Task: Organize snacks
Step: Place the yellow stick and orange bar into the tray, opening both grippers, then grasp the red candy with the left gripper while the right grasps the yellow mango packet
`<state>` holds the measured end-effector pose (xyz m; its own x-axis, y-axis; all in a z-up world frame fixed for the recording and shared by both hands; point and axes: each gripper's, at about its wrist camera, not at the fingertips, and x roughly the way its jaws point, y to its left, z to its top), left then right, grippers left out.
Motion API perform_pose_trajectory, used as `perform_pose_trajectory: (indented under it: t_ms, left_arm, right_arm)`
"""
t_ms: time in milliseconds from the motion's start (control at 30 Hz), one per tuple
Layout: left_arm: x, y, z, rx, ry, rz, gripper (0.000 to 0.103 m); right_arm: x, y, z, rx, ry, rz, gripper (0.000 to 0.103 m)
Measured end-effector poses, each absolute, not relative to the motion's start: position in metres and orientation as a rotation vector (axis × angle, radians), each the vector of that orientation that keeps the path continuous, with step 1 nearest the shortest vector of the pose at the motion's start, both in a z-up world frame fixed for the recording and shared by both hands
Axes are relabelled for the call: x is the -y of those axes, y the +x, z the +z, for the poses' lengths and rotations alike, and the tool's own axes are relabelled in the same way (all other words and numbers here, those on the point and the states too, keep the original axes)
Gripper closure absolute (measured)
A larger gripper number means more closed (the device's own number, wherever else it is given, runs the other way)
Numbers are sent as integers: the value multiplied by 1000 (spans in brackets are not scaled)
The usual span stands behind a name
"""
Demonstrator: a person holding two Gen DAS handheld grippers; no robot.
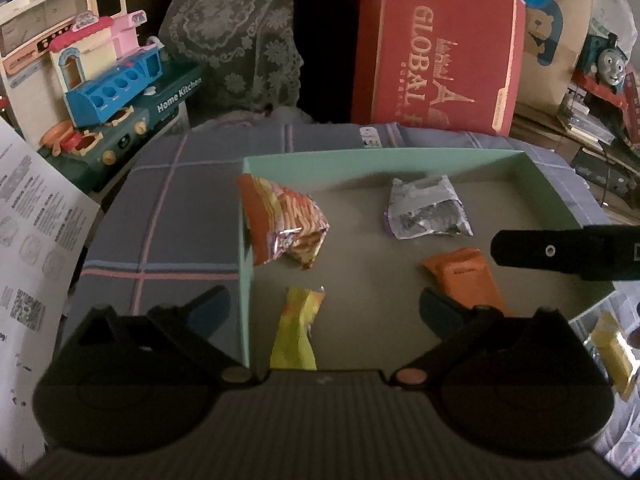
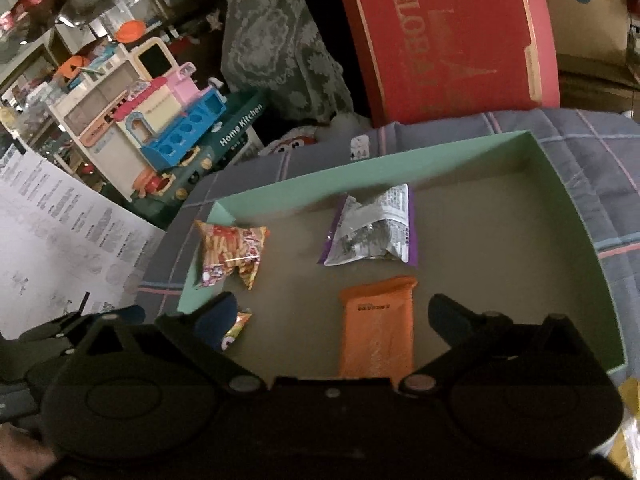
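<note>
Inside the green box (image 2: pixel 568 216), four snack packets are lying apart from one another on the floor: a red-and-yellow packet (image 2: pixel 232 250) sitting near the left wall, a silver-and-purple packet (image 2: pixel 372 232) toward the back, an orange packet (image 2: pixel 376 328) and a yellow packet (image 1: pixel 298 332) nearer the front. Left gripper (image 1: pixel 324 304) is hovering with its jaws spread wide, gripping nothing. Right gripper (image 2: pixel 332 316) is likewise standing released, its fingers straddling the orange packet without touching it. Box is resting on a plaid cloth (image 1: pixel 160 220).
</note>
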<state>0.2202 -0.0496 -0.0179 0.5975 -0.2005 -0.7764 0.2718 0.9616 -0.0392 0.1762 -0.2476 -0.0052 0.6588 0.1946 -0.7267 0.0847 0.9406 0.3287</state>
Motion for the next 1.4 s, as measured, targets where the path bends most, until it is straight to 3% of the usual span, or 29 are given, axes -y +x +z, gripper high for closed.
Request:
perform_pose_trajectory:
  t_ms: [533,1067,1267,1400]
  left_arm:
    - [27,162,-11,-922,71,-257,0]
    - [-18,109,-58,-1014,44,-215,0]
    - [-29,108,-77,-1038,27,-192,0]
    - [-32,114,-85,-1045,-2,-184,0]
  right_arm:
    - [230,112,17,-838,313,93,0]
    - [220,59,-12,-907,357,80,0]
    - [214,47,-33,-952,385,104,25]
    - [202,39,-48,-991,377,145,55]
